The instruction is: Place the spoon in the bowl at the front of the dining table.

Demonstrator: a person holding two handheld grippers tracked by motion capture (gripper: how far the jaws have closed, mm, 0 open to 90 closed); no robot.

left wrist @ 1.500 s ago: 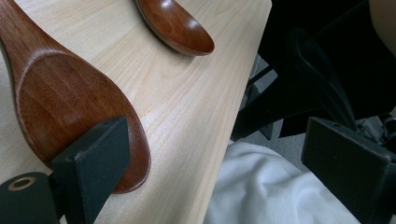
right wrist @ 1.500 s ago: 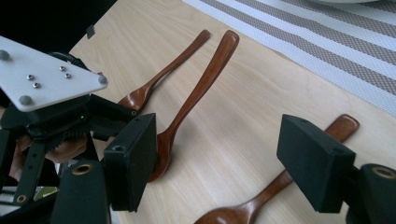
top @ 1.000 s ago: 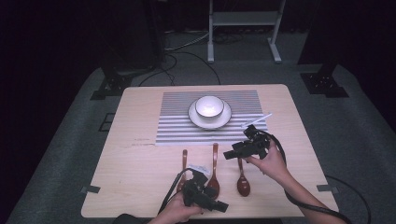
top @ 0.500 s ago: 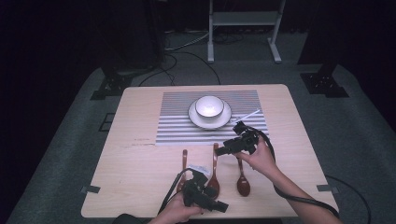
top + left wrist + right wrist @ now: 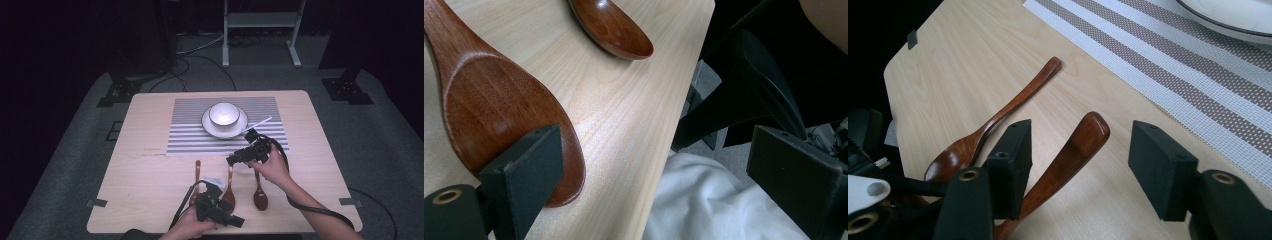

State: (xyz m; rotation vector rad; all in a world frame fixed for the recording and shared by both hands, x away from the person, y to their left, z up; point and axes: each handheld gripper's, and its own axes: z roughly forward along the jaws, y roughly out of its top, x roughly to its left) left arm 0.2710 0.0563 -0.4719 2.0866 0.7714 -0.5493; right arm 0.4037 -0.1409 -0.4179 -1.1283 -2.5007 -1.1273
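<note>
Right gripper view: you are straddling the middle dark-brown wooden spoon's handle point(image 5: 1068, 150), its axis pointing toward one o'clock, with wide-open, empty fingers point(image 5: 1163, 170).

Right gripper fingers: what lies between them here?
In the right gripper view, the handle tip of the middle wooden spoon lies between the open right gripper fingers, untouched, on bare table.

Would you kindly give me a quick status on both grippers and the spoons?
Right gripper open, jaws straddling middle spoon's handle. Left gripper open, low at near table edge. Three wooden spoons flat; nothing blocking.
</note>
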